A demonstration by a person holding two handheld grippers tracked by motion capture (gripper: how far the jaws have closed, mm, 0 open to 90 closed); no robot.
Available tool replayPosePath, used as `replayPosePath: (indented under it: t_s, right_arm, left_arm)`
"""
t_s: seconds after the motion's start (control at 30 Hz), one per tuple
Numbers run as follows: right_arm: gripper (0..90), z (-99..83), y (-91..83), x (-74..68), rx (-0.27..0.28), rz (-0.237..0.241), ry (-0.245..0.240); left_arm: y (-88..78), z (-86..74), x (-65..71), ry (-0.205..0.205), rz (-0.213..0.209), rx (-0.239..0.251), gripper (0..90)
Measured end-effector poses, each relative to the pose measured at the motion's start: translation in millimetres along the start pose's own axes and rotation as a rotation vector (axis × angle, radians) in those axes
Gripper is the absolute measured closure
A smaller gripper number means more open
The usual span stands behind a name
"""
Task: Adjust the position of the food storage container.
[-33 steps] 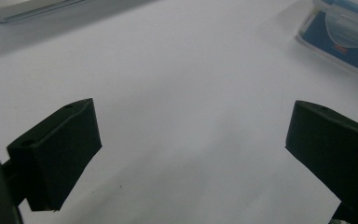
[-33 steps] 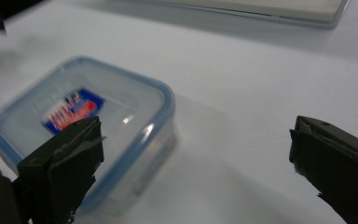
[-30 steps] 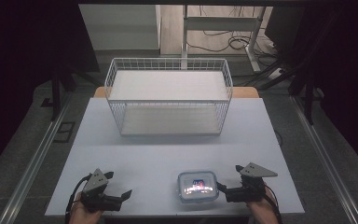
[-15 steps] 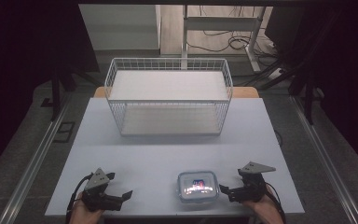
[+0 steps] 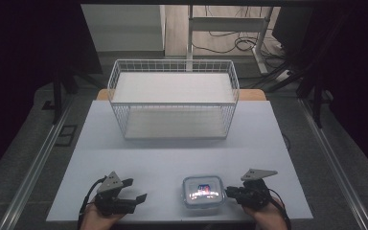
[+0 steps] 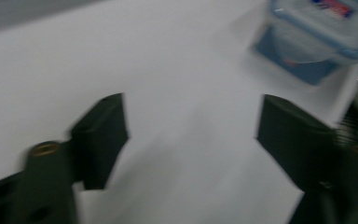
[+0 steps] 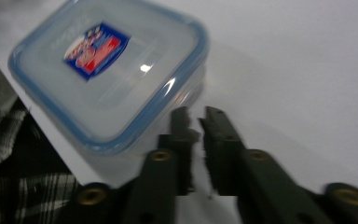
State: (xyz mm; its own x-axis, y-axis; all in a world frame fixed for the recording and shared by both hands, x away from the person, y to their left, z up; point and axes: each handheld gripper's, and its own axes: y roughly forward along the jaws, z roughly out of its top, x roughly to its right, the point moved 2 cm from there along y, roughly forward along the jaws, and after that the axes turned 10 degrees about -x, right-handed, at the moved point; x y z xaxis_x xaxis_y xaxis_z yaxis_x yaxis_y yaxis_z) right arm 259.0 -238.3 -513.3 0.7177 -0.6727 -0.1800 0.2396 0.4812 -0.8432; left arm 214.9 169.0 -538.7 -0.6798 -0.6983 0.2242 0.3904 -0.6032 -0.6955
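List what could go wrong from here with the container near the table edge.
The lidded container sits close to the table's near edge; a nudge from the right gripper, whose jaws are nearly closed beside it, might push it off. The left gripper, jaws wide apart, may arrive askew, since both gripper views are blurred by motion.

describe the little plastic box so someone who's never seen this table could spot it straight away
Start at the white wire basket at the table's far side, then come to the near edge. Between the two handheld grippers, touching neither, sits a small square food container: clear plastic, blue-rimmed lid, red and blue label on top.
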Motion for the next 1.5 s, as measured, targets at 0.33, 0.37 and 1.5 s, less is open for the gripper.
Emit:
replayPosePath:
  t_s: [0.33,0.37,1.5]
  right_arm:
    - [89.4,7.9,18.2,-23.4,-0.060,0.058,-0.054]
    - [89.4,9.8,20.3,-25.4,-0.058,0.060,-0.060]
    - [14.8,27.9,40.4,-24.8,0.029,-0.046,-0.159]
  left_arm:
    - [18.9,6.2,22.8,0.091,-0.067,-0.111,78.5]
    - [19.1,6.7,22.8,0.090,-0.070,-0.114,81.8]
    - [11.6,-3.4,-5.9,-0.002,0.018,-0.104,17.2]
